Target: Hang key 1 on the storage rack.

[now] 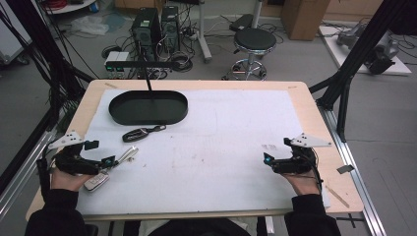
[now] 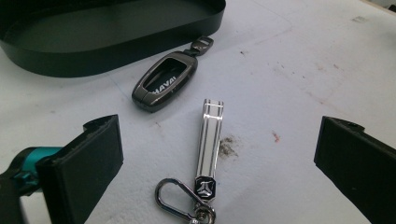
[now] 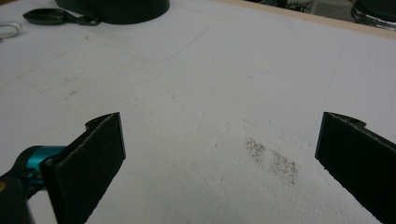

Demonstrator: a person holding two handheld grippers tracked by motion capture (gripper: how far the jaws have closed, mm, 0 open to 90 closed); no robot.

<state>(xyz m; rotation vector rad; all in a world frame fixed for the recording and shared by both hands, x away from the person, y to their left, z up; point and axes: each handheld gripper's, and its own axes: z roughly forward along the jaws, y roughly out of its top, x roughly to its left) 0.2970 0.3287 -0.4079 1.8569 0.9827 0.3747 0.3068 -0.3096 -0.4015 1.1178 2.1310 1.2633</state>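
From the high view I have the left gripper low at the near left of the table, its tips just short of a silver keychain that lies on the white mat; a dark key fob lies a little farther off, just in front of the black oval tray at the far left, and a white fob sits by my left hand. The right gripper rests at the near right, well apart from all of it, over bare mat. I judge this the approach to a pick, most likely of the keychain, with the tray as the likely goal. In the left gripper view the jaws stand wide apart with nothing between the pads, and the keychain lies between them on the mat, apart from both. Its long axis runs almost straight away from me, leaning slightly right at the top; the flat silver end points far toward the tray and the carabiner ring sits at the near end. The key fob lies beyond it, slanted, clip toward the tray. The next move calls for easing forward and down so the pads straddle the bar across its narrow width, then closing. In the right gripper view the jaws are likewise spread, empty, over a smudge.
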